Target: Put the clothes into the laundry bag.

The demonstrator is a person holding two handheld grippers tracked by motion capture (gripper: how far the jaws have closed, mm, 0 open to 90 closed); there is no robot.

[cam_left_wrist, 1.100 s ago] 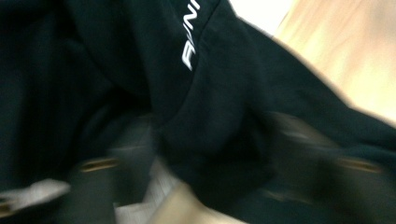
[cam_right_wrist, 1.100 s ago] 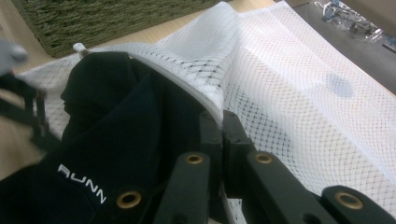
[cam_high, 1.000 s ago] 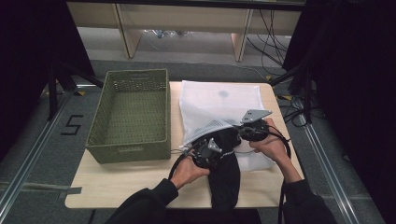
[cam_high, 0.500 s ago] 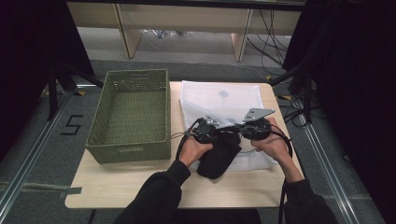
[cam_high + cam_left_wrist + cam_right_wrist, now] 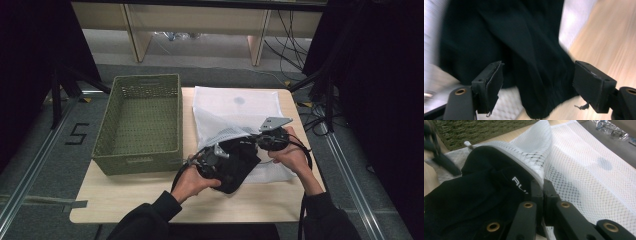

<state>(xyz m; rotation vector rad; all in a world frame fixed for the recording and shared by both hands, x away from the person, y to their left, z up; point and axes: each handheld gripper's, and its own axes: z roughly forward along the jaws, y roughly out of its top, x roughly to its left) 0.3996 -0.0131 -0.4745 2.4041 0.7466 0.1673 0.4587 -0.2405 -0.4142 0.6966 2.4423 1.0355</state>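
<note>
Black garment (image 5: pixel 235 167) lies bunched at the near-right part of the worktop (image 5: pixel 130 200), its far end tucked into the open mouth of a white mesh laundry bag (image 5: pixel 240 107) that spreads flat toward the far right corner. Right gripper view: garment (image 5: pixel 474 200) carries white lettering, partly hidden, and sits under the raised bag edge (image 5: pixel 536 152). Right gripper (image 5: pixel 267 140) is clamped on that mesh edge, jaws pressed together with the white hem pinched between them (image 5: pixel 543 187), lifting the opening into a peak. Left gripper (image 5: pixel 220 157) sits over the near end of the garment; in the left gripper view its jaws stand wide apart (image 5: pixel 537 82), released, with black cloth (image 5: pixel 524 50) between and beyond them, not gripped; that view is motion-blurred. Left hand (image 5: pixel 192 175) and right hand (image 5: pixel 290 155) hold the tools, dark sleeves entering from the near edge. Green woven basket (image 5: pixel 140 125) sits at the left side of the worktop, just beside the bag, overhanging the left edge.
</note>
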